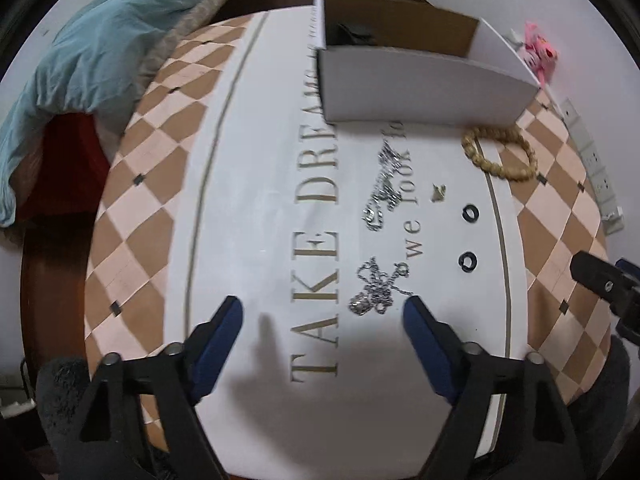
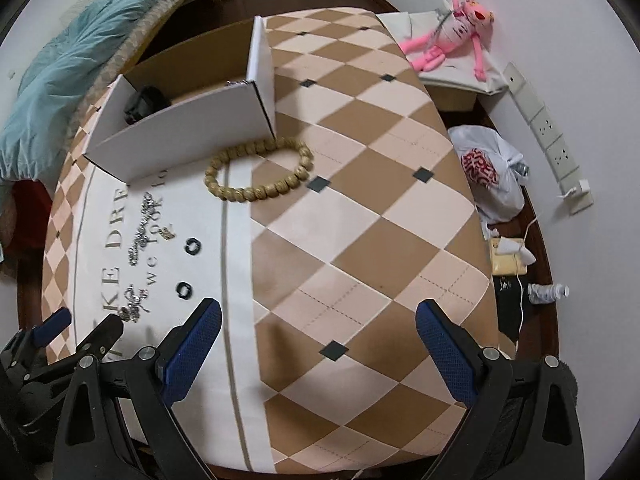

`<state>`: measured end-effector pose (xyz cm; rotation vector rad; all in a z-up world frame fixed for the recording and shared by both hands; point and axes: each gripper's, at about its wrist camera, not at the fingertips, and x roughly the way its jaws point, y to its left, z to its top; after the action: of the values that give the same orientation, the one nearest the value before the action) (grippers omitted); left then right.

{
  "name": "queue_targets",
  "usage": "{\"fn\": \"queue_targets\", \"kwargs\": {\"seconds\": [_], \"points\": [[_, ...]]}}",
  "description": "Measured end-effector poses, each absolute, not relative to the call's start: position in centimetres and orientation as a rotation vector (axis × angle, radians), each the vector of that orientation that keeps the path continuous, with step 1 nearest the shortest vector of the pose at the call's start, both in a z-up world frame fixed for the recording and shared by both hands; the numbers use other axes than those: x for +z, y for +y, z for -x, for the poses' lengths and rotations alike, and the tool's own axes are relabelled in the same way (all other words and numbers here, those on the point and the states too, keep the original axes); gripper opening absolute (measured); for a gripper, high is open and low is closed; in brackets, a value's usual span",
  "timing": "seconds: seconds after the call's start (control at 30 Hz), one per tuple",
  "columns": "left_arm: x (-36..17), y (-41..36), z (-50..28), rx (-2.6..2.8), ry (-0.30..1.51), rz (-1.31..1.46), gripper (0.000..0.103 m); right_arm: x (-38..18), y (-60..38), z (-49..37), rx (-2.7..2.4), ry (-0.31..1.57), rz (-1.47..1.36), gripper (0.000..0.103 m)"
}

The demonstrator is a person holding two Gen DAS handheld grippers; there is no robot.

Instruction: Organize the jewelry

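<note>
A home bedroom: a bed with a rumpled teal blanket (image 2: 76, 64) stands far left, a pink plush toy (image 2: 452, 40) lies against the white wall, wall sockets (image 2: 548, 132) and a plastic bag (image 2: 488, 172) on dark wood floor sit right of the checked counter (image 2: 360, 220).

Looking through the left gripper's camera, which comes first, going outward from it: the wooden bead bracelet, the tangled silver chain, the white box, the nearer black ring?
From the left gripper:
1. Tangled silver chain, just ahead, by the right finger.
2. Nearer black ring, farther out to the right.
3. Wooden bead bracelet, far right, beside the box.
4. White box, at the far end.
</note>
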<state>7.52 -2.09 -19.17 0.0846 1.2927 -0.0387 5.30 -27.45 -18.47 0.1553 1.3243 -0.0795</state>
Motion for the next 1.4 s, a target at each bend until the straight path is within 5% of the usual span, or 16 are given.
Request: {"fn": "queue_targets", "kwargs": {"seconds": [0.37, 0.73, 0.8, 1.17, 1.27, 1.4], "points": [[-20.2, -3.7, -8.0, -0.123, 1.295, -0.083, 0.012, -19.0, -28.1, -6.0, -0.085, 1.335, -0.172, 0.099], [-15.9, 0.8, -7.9, -0.082, 1.222, 0.027, 0.010, -17.3, -26.3, -7.2, 0.033, 1.309, -0.257, 0.094], [-15.6, 2.4, -8.4, -0.059, 1.209, 0.043, 0.010, -17.6, -24.8, -8.0, 0.098, 1.319, -0.276, 0.081], [-17.3, 6.2, -10.1, 0.018, 1.235, 0.065, 0.010, -20.9, -16.2, -11.5, 0.197, 1.298, -0.105, 0.049], [-17.5, 6.3, -10.3, 0.016, 1.238, 0.069, 0.010, -21.6, -15.2, -11.7, 0.206, 1.303, -0.068, 0.009], [-17.4, 6.3, -10.4, 0.010, 1.237, 0.072, 0.010, -21.6, -14.7, -11.4, 0.213, 1.276, -0.028, 0.000]]}}
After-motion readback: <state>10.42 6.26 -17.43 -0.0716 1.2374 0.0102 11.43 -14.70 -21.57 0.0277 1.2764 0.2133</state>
